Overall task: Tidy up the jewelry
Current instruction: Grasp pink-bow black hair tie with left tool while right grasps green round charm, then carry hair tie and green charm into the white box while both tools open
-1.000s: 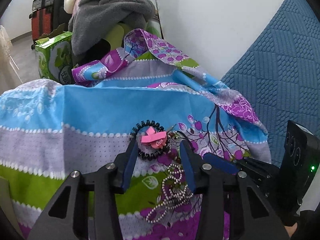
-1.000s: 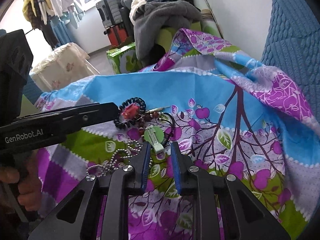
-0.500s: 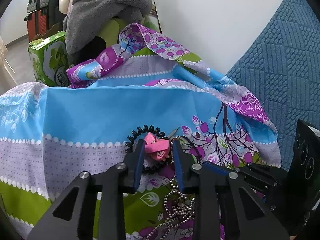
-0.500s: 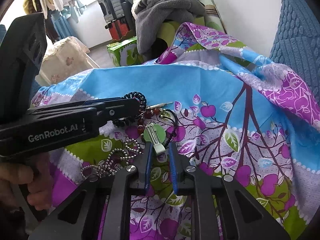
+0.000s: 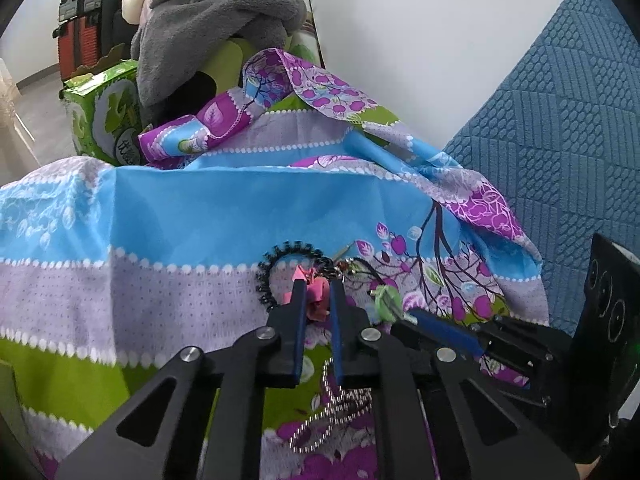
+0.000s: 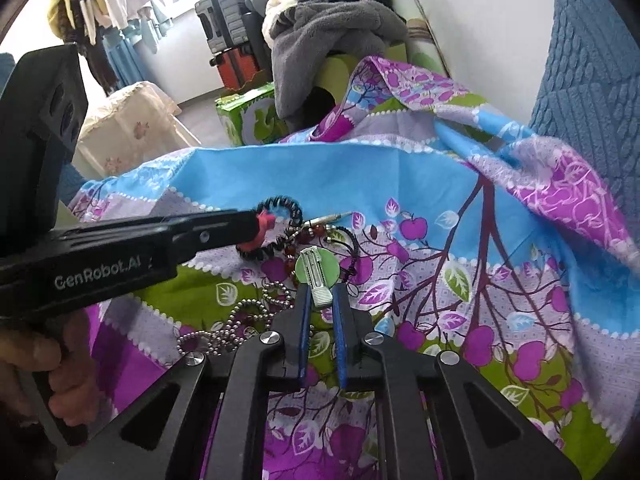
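Jewelry lies on a colourful patterned cloth point(image 5: 192, 216). My left gripper point(image 5: 318, 294) is shut on a pink bow point(image 5: 316, 304) fixed to a black coiled hair tie point(image 5: 266, 280); the bow also shows in the right wrist view point(image 6: 262, 224). My right gripper point(image 6: 321, 300) is shut on the white clip end of a green hair clip point(image 6: 318, 270), seen from the side in the left wrist view point(image 5: 386, 298). A silver ball chain point(image 6: 236, 320) lies left of the right gripper. A dark red bead bracelet point(image 6: 316, 232) and black cord lie behind the clip.
A blue textured cushion point(image 5: 560, 140) stands at the right against a white wall. A green box point(image 5: 108, 120) and a pile of grey clothes point(image 5: 208, 32) sit beyond the cloth's far edge. The person's hand point(image 6: 60, 368) holds the left gripper.
My left gripper moved forward and shut on the pink bow. My right gripper moved forward and narrowed onto the green clip's white end.
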The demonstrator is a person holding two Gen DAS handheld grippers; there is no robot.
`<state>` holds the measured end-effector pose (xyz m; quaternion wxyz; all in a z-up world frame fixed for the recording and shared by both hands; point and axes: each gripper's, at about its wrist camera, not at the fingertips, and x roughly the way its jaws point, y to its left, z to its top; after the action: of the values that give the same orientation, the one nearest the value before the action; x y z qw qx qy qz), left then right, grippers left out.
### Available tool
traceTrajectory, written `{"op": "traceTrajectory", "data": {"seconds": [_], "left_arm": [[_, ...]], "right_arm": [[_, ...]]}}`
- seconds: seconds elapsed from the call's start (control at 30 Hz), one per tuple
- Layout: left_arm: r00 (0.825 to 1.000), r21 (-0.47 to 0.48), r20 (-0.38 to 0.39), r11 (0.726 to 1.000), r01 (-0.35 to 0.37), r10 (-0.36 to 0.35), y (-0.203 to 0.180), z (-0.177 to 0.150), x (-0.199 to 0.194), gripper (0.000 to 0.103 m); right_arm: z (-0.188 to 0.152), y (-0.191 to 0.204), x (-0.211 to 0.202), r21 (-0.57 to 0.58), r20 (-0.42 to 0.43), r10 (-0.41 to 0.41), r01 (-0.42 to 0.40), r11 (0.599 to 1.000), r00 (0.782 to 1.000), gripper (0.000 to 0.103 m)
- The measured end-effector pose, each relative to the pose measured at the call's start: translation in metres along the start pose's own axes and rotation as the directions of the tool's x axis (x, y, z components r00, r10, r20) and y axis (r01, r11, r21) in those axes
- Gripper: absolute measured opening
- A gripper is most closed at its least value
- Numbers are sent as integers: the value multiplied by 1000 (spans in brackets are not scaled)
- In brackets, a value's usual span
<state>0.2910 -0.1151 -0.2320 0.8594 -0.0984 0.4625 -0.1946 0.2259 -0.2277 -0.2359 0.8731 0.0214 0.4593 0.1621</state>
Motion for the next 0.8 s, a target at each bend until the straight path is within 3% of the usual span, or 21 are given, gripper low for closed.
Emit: {"op": "traceTrajectory", "data": {"seconds": [0.8], "left_arm": [[997, -13, 58, 999, -46, 46, -16, -52, -101, 11]], "right_arm": [[-25, 41, -82, 47, 22, -71, 70, 996, 997, 9]]}}
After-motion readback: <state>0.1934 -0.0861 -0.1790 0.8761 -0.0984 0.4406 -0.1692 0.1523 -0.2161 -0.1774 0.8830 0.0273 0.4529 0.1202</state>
